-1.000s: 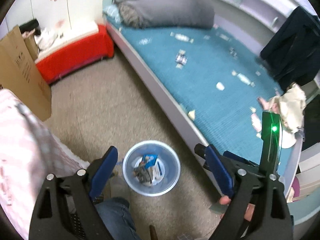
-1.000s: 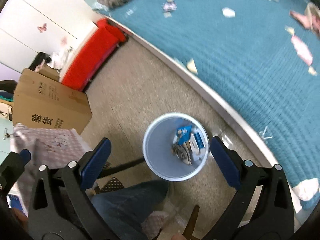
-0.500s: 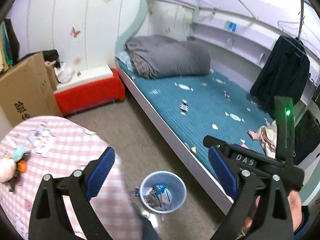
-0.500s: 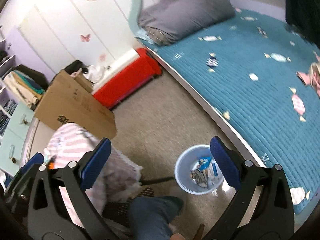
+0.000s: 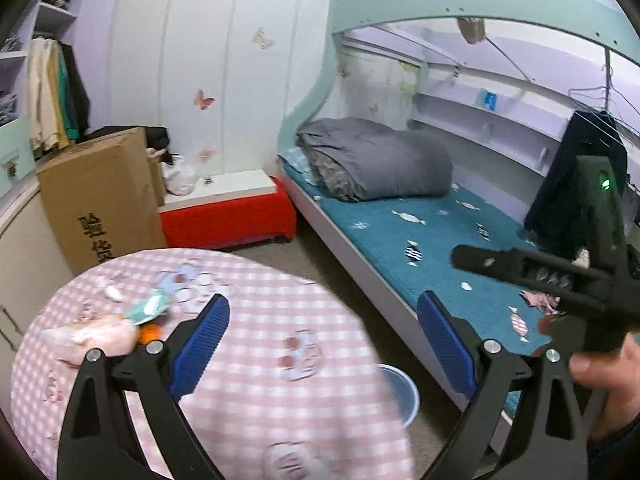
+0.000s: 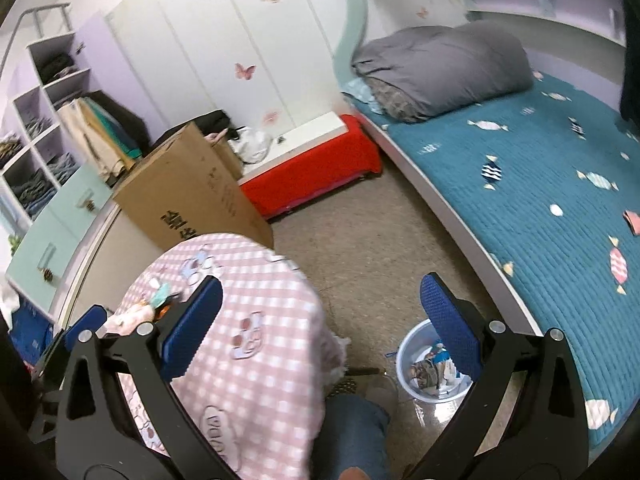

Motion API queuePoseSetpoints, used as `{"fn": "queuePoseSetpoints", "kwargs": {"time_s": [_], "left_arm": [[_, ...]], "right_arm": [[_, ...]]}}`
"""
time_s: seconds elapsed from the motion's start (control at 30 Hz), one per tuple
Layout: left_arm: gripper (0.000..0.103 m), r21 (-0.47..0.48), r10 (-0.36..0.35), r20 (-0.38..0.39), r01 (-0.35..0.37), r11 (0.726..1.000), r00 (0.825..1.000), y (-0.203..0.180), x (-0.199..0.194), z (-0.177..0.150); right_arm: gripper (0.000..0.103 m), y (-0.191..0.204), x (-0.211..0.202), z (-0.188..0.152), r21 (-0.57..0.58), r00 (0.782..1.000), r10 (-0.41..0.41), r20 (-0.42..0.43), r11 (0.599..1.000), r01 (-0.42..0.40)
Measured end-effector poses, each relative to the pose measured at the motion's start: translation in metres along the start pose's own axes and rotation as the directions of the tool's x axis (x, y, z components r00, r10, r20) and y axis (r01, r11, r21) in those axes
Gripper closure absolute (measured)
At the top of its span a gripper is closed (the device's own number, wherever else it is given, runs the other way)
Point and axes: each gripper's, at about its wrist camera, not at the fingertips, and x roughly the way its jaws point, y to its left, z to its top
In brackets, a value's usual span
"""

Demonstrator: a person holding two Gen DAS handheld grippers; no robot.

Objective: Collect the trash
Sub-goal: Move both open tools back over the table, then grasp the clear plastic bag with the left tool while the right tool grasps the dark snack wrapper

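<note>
Hovering above the round pink-checked surface point(image 5: 248, 360), the left tool point(image 5: 324, 344) has its blue pads spread wide with nothing between them; its jaws have just been opening a little further. The right tool point(image 6: 320, 324) is likewise spread and empty, and in the left wrist view it shows as a black frame with a green light, gripped by a hand point(image 5: 608, 376).

Taking the surface as the landmark: a small heap of trash lies on its far left part, a pale pink crumpled piece point(image 5: 92, 336) touching a mint-green wrapper point(image 5: 150, 306) and something orange point(image 5: 150, 332); the blur hides what they are. On the floor just beside the surface's right edge stands the pale blue bin point(image 6: 430, 364), holding wrappers and paper, partly hidden behind the right tool's pad. Beyond the surface stands a cardboard box point(image 5: 100, 196), with a red bench point(image 5: 228, 220) to its right. Further right of the surface runs the bed point(image 6: 540, 200), its teal cover strewn with candy wrappers point(image 6: 486, 125).
</note>
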Motion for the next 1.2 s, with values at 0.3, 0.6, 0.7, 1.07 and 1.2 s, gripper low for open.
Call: {"fn": "queuePoseSetpoints", "kwargs": {"time_s": [0.3,0.6,0.7,1.07,1.2], "left_arm": [[0.010,-0.023,0.160,-0.007,-0.160,0.987,0.987,0.096,-0.016,-0.024],[0.010,0.111,0.322,-0.072,-0.313,0.943,0.944,0.161,0.011,-0.042],[0.010,0.198,0.359,-0.112,-0.334,0.922,0.926,0.170,0.032,-0.048],[0.046,0.248,0.316,-0.211,-0.262,0.933,0.925,0.198,0.069,-0.052],[0.052,0.083,0.238,-0.194,-0.226,0.971,0.952,0.220,0.051,-0.046]], "right_arm": [[0.006,0.057,0.032,-0.018,-0.087,0.996,0.054,-0.073,0.994,-0.061],[0.006,0.079,0.066,-0.033,-0.118,0.987,0.068,-0.148,0.989,-0.086],[0.006,0.083,0.073,-0.035,-0.119,0.984,0.067,-0.163,0.989,-0.087],[0.006,0.091,0.094,-0.036,-0.132,0.978,0.068,-0.195,0.987,-0.095],[0.006,0.101,0.102,-0.040,-0.147,0.973,0.083,-0.214,0.982,-0.116]]}}
